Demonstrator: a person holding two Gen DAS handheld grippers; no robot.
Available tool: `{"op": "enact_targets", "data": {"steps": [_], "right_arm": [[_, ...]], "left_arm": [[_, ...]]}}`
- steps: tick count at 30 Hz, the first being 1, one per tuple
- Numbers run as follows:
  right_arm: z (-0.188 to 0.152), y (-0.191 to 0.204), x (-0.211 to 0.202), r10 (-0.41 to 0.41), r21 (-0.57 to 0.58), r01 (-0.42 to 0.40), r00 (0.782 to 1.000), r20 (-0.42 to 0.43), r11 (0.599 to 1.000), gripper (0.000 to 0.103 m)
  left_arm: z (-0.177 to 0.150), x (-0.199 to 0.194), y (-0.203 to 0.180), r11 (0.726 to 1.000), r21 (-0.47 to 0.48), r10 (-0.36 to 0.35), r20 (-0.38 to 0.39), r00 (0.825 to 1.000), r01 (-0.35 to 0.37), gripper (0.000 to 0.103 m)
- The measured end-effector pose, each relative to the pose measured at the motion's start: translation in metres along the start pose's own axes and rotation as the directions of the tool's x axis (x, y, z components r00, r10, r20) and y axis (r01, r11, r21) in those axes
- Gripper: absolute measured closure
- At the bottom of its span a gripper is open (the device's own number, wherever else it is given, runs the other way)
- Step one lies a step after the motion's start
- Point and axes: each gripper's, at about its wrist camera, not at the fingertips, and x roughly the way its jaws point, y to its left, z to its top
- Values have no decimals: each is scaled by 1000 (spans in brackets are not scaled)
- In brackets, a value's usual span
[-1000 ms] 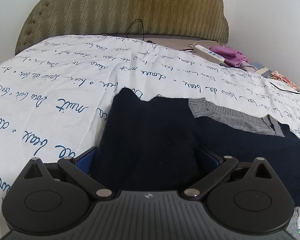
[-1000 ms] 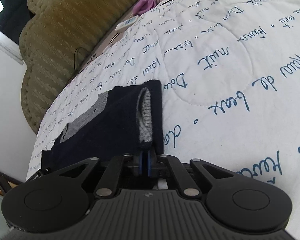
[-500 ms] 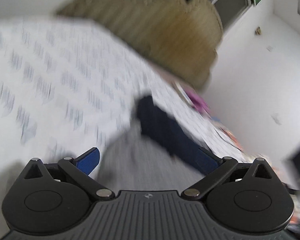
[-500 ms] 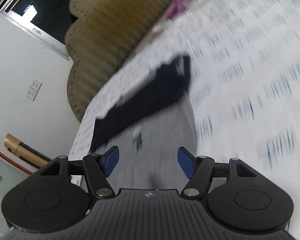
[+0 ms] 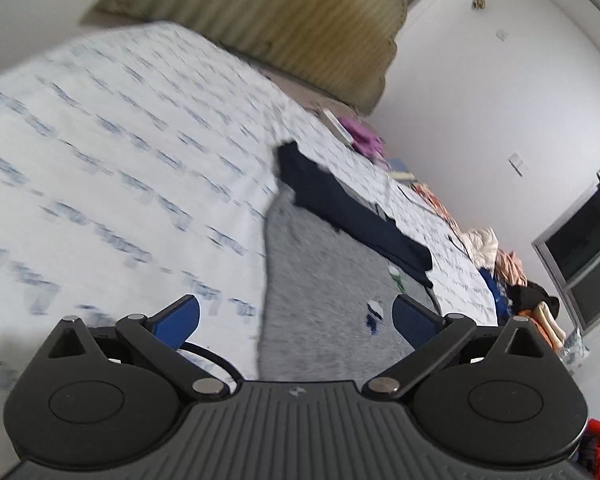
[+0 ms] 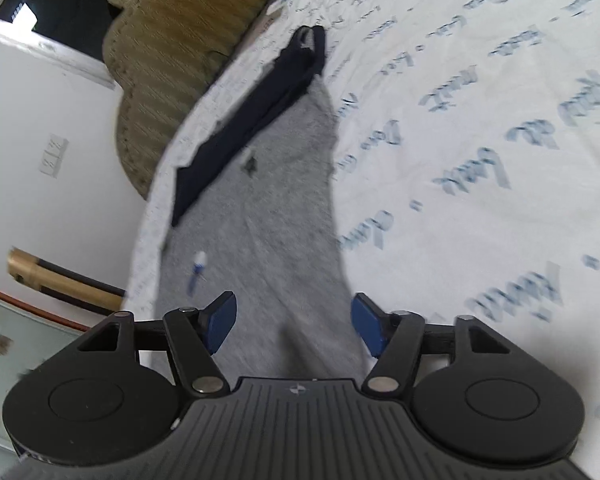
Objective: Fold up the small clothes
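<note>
- Left gripper (image 5: pixel 296 322): its blue pads stand wide apart with nothing pinched. One pad hangs over the printed quilt (image 5: pixel 120 168), the other over grey cloth, so the garment's left edge passes between them, probably because that edge is where a fold would be gripped.
- Grey garment (image 5: pixel 324 280): it is spread flat on the quilt and runs from 6 o'clock in the left wrist view up toward 1 o'clock. It bears small green and blue-white marks that are too blurred to name. It looks like the next piece to fold.
- Navy garment (image 5: pixel 340 204): a long, narrow, folded shape at the grey one's far end, toward 1 o'clock, overlapping its far edge. It appears finished and set aside, clear of the working space.
- Headboard (image 5: pixel 300 28): an olive upholstered panel at 12 o'clock. Purple cloth (image 5: pixel 364 136) lies below it, well apart from the work.
- Clothes pile (image 5: pixel 512 268): a heap at 3 o'clock at the bed's side, possibly waiting its turn.
- Right gripper (image 6: pixel 294 326): its jaws are opening and nothing is between the pads. They straddle the grey garment's near end at 6 o'clock in its own view. The navy piece lies at 12 o'clock.
</note>
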Motion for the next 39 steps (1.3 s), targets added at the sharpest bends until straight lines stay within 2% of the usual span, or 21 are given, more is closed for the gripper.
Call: {"op": "enact_targets", "data": {"steps": [4, 7, 9, 11, 13, 16, 19, 21, 22, 23, 24, 25, 27, 31, 32, 33, 34, 35, 36, 39], "right_arm": [[-14, -14, -8, -29, -1, 29, 999, -40, 1000, 34], [-24, -20, -10, -1, 15, 1, 999, -53, 1000, 33], [-28, -22, -13, 12, 31, -10, 999, -52, 999, 33], [-33, -22, -14, 20, 37, -18, 998, -56, 999, 33], [-38, -21, -15, 25, 32, -23, 997, -73, 999, 33], [-48, -18, -17, 41, 27, -38, 995, -94, 999, 33], [-57, -20, -18, 68, 40, -65, 993, -99, 997, 33], [-60, -23, -18, 92, 57, -87, 992, -87, 995, 33], [-61, -25, -18, 104, 67, -99, 991, -82, 993, 33], [-61, -27, -17, 118, 79, -112, 990, -78, 991, 32], [-61, -29, -16, 131, 92, -124, 989, -73, 988, 32], [-60, -29, -15, 144, 100, -136, 987, -72, 986, 32], [-60, -28, -12, 164, 106, -156, 983, -79, 982, 31], [-61, -25, -6, 204, 122, -192, 974, -97, 974, 33], [-62, -24, -4, 206, 121, -193, 973, -102, 974, 37], [-63, -22, -2, 205, 113, -193, 973, -107, 975, 40], [-65, -21, 0, 201, 107, -189, 973, -114, 976, 61], [-66, -21, 5, 199, 119, -184, 971, -132, 976, 94], [-68, -23, 10, 194, 135, -173, 968, -158, 976, 93], [-73, -10, 11, 161, 65, -152, 969, -187, 986, 93]], "left_arm": [[-14, -3, 11, 996, -78, -43, -11, 999, 42, 0], [-35, 17, 7, 980, -150, -137, -31, 990, 130, 0], [-47, 36, 3, 969, -195, -166, -64, 984, 150, 0], [-56, 57, 1, 970, -210, -150, -127, 981, 122, 0], [-65, 76, 2, 970, -235, -122, -221, 968, 69, 0], [-68, 79, 0, 973, -222, -124, -255, 959, 67, 0], [-66, 74, 4, 962, -264, -150, -291, 945, 71, 0], [-67, 74, 7, 963, -262, -151, -318, 936, 66, 8], [-69, 73, 8, 964, -258, -148, -323, 935, 63, 26], [-71, 73, 9, 964, -260, -137, -330, 934, 50, 57], [-75, 76, 10, 963, -267, -125, -350, 928, 29, 68], [-80, 79, 13, 961, -277, -123, -374, 919, 16, 73], [-87, 78, 14, 953, -300, -155, -370, 916, 40, 73], [-99, 81, 8, 949, -304, -208, -400, 892, 85, 73], [-100, 82, 6, 950, -299, -208, -400, 892, 88, 76], [-100, 81, 4, 957, -280, -189, -401, 896, 77, 85], [-100, 83, 0, 966, -254, -154, -414, 897, 49, 98], [-99, 83, -3, 974, -226, -125, -421, 898, 30, 98], [-97, 83, -7, 980, -199, -113, -419, 901, 30, 98], [-82, 60, -21, 996, -84, -43, -391, 920, 11, 99]]}}
